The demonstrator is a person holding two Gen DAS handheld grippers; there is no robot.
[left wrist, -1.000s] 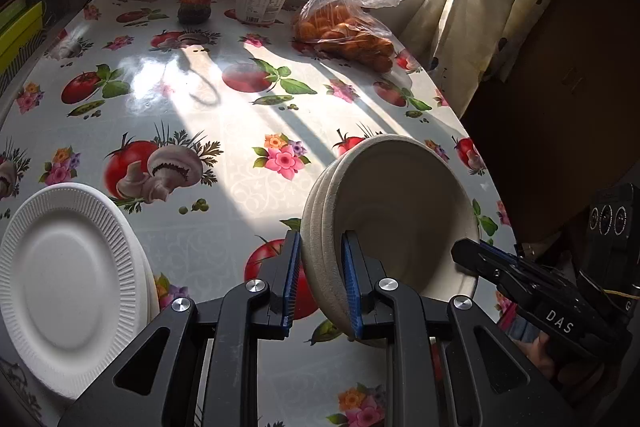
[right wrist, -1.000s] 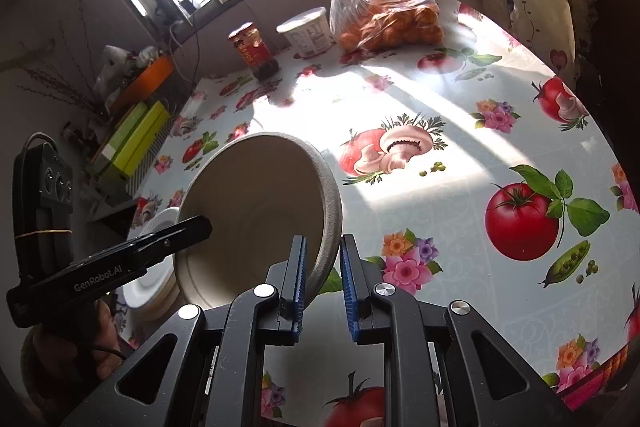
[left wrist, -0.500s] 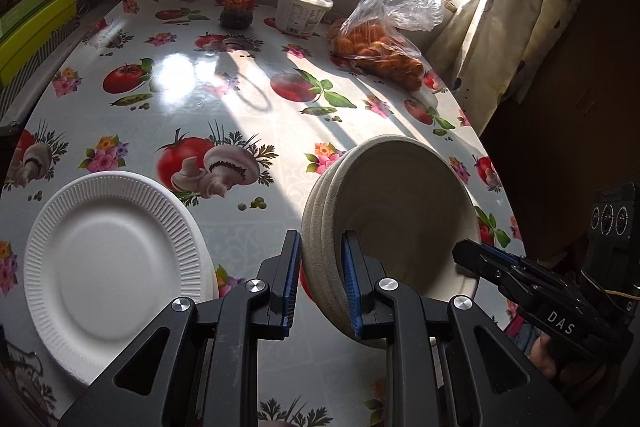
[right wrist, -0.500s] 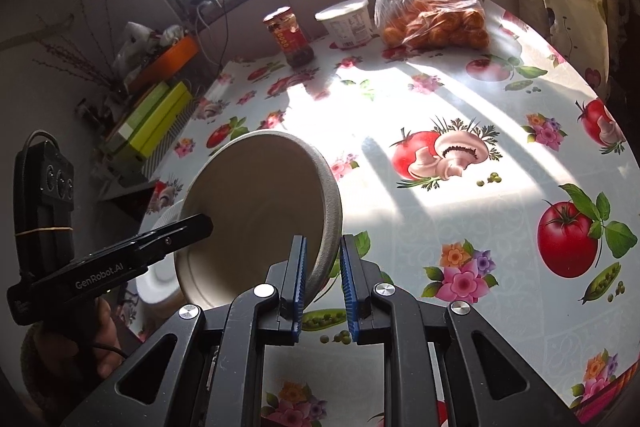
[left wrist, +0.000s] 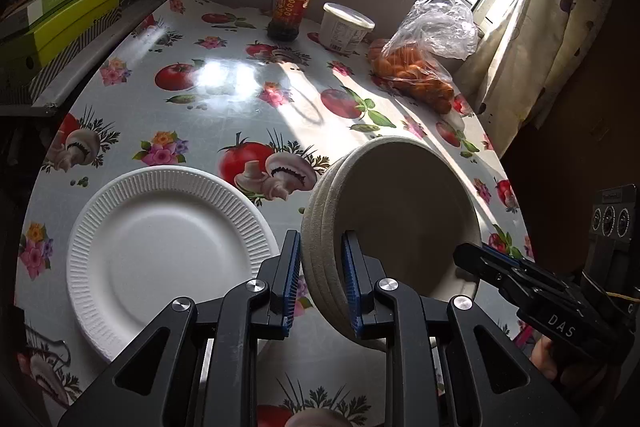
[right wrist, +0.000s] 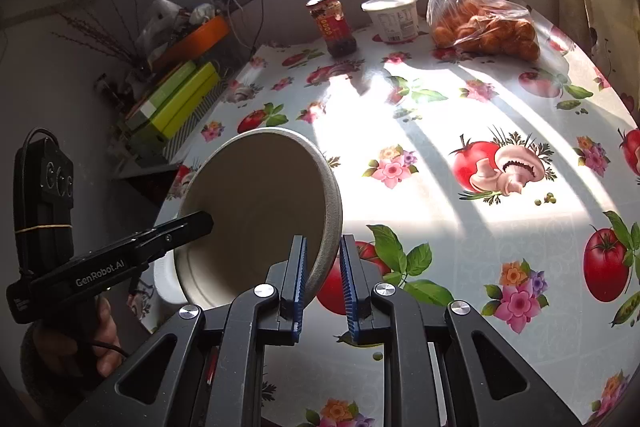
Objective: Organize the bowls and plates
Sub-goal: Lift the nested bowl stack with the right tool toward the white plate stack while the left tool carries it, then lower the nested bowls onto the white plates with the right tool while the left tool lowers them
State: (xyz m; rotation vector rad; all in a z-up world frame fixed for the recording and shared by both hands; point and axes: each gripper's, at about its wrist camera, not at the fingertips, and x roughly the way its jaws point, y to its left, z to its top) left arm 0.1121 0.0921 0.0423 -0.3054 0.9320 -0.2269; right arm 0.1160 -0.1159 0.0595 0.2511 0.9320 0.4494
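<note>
- Left wrist view: the left claw (left wrist: 320,277) is pinching the near rim of the stack of beige bowls (left wrist: 384,219), one blue pad outside the wall and one inside, and is holding the stack tilted on edge above the table (left wrist: 224,99). The white paper plate (left wrist: 160,251) is lying flat on the table just left of the bowls. The right claw (left wrist: 470,257) is reaching in at the bowls' opposite rim, but this view is not showing how its pads are standing.
- Right wrist view: the right claw (right wrist: 323,281) is standing narrowly apart, straddling the bowls' (right wrist: 256,211) rim without visibly clamping it. The left claw (right wrist: 200,221) is showing inside the bowls' far edge.
- Judging the step as setting the bowls down: lowering them level beside the plate, both rims supported, should be keeping the nested stack from slipping apart.
</note>
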